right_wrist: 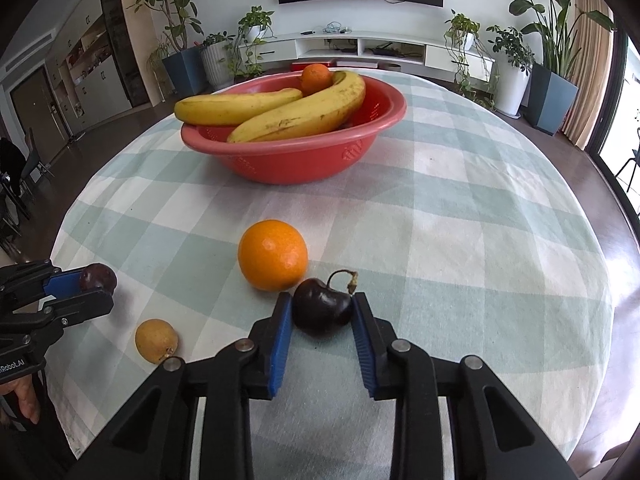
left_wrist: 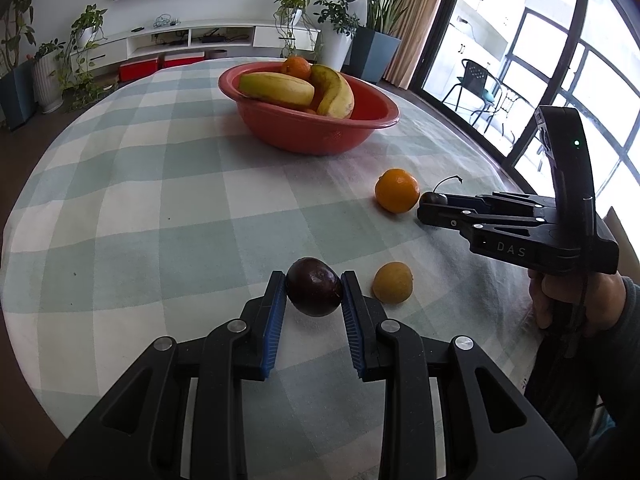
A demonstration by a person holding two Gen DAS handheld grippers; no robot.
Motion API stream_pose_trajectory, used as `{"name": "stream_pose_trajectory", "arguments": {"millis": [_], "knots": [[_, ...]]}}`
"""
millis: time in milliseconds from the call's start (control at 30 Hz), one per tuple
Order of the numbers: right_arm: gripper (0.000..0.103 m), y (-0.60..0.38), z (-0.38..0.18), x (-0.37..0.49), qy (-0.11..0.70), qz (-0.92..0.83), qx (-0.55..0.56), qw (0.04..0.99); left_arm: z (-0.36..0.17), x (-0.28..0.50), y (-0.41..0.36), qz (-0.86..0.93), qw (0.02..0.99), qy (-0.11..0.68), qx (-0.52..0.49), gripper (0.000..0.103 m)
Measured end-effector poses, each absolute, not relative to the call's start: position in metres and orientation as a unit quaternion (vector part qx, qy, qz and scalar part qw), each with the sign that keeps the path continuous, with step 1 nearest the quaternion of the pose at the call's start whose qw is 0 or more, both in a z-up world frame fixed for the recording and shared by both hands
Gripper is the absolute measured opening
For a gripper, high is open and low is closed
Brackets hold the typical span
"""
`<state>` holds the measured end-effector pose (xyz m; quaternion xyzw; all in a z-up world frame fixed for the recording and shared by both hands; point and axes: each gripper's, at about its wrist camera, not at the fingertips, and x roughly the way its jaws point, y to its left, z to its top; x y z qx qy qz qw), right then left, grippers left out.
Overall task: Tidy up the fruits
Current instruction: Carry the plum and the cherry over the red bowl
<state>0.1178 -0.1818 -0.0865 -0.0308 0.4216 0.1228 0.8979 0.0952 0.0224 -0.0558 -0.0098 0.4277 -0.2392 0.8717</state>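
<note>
"DAS" on the right gripper; "Robot.AI" on the left gripper

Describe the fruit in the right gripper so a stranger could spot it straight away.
Start at the red bowl of bananas on the checked tablecloth; nearer the camera lies a loose orange. Just beside it, pinched between the blue pads of the right gripper, is a dark cherry-like fruit. Unlike the round dark plum in the left gripper, it has a curved stem.

Left gripper: tilted downward over the checked tablecloth, blue pads clamped on the dark plum.
Right gripper: tilted downward over the tablecloth, pads pressed on the stemmed dark fruit.
Right hand: wrapped round its handle.
</note>
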Motion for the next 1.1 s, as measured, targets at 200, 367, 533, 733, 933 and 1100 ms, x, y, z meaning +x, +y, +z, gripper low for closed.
{"name": "stream_pose_trajectory", "arguments": {"millis": [200, 367, 533, 733, 933, 1100], "knots": [[0.032, -0.199, -0.071, 0.112, 0.407, 0.12, 0.009, 0.906, -0.046, 0.1, 0.029, -0.24, 0.875, 0.42, -0.02, 0.026], [0.032, -0.219, -0.043, 0.116, 0.383, 0.106, 0.03, 0.917, -0.024, 0.111, 0.032, -0.24, 0.883, 0.402, -0.017, 0.026], [0.032, -0.231, 0.001, 0.127, 0.344, 0.107, 0.038, 0.932, 0.007, 0.136, 0.024, -0.246, 0.893, 0.377, 0.003, 0.026], [0.032, -0.214, 0.042, 0.149, 0.307, 0.125, 0.012, 0.943, 0.042, 0.179, 0.003, -0.253, 0.9, 0.355, 0.029, 0.026], [0.032, -0.186, 0.039, 0.179, 0.314, 0.143, -0.024, 0.938, 0.058, 0.227, -0.013, -0.256, 0.899, 0.354, 0.041, 0.026], [0.032, -0.172, 0.02, 0.203, 0.337, 0.149, -0.033, 0.929, 0.047, 0.254, -0.034, -0.259, 0.891, 0.367, 0.075, 0.026]]}}
